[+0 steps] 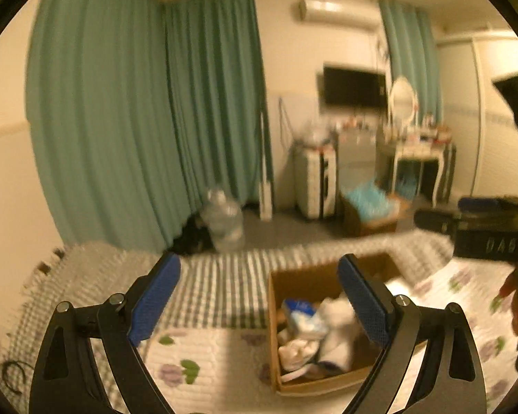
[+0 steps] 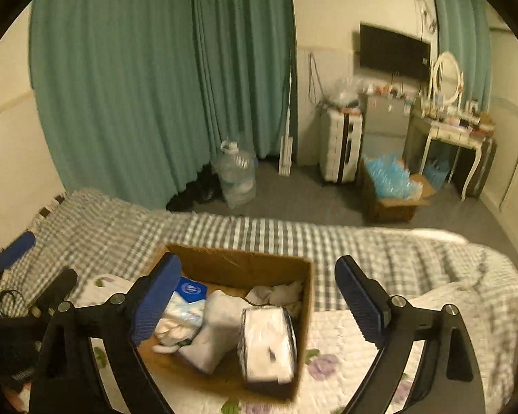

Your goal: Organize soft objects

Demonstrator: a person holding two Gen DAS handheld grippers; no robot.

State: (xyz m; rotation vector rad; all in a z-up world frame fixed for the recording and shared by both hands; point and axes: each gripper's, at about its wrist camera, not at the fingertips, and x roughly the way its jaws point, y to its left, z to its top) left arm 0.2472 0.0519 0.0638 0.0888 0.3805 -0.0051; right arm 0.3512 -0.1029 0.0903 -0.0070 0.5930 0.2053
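Observation:
A brown cardboard box point(image 2: 245, 264) stands on the bed and holds soft things: a blue-and-white tissue pack point(image 2: 190, 291), a pale plush toy point(image 2: 217, 327), crumpled white cloth point(image 2: 279, 293) and a clear-wrapped white pack point(image 2: 267, 345). My right gripper point(image 2: 255, 296) is open and empty above the box. My left gripper point(image 1: 259, 296) is open and empty, above the bed at the box's left side point(image 1: 328, 283). The right gripper's body point(image 1: 483, 231) shows at the right of the left wrist view.
The bed has a grey checked blanket point(image 2: 380, 252) and a white flowered quilt point(image 2: 342, 341). On the floor beyond are a water jug point(image 2: 236, 176), a white suitcase point(image 2: 340, 145), a box of blue items point(image 2: 393, 186) and a dressing table point(image 2: 456, 134). Green curtains point(image 2: 138, 86) hang behind.

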